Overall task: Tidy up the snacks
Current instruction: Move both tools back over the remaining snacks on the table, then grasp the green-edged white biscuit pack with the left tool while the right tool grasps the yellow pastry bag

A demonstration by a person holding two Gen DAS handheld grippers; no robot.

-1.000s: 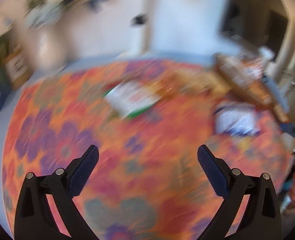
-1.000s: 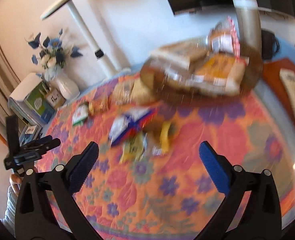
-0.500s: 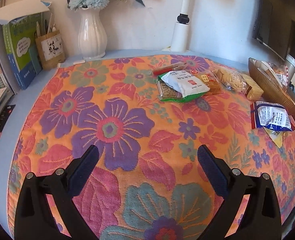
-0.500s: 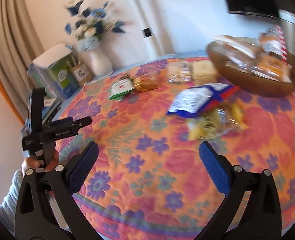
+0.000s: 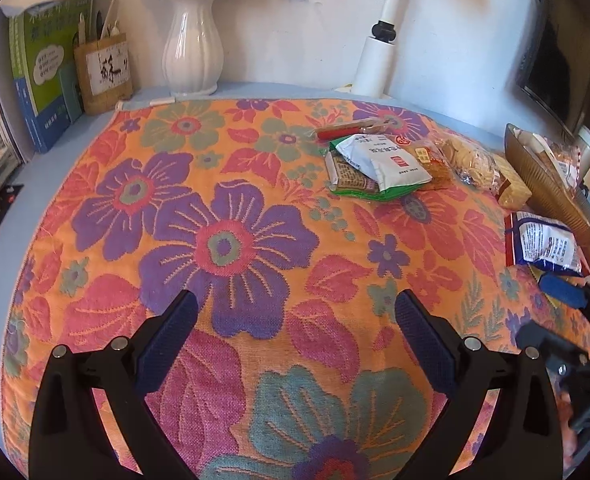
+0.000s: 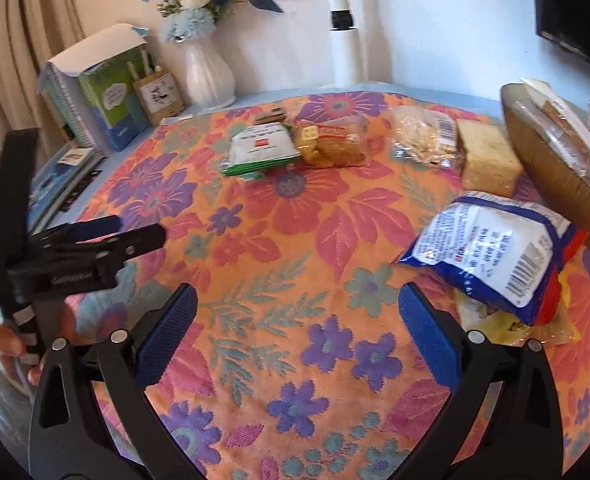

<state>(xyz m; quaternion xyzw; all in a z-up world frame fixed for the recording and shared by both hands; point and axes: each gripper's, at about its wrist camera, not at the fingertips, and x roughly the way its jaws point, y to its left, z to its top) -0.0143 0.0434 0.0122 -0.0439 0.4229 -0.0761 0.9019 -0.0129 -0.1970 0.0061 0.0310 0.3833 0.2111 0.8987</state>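
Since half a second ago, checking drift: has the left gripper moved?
Yes. The left gripper moved closer to the vase, which looms larger and higher in view.

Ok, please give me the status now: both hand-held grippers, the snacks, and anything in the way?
Left hand-held gripper open, empty. Right hand-held gripper open, empty. Blue snack bag nearest, beside basket. Nothing in the way.

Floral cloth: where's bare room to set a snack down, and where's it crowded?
Free: the near and left floral cloth, from both open grippers up to the vase and books. Crowded: far right, where the green-white packet, cake packs and blue-white bag sit by the basket.
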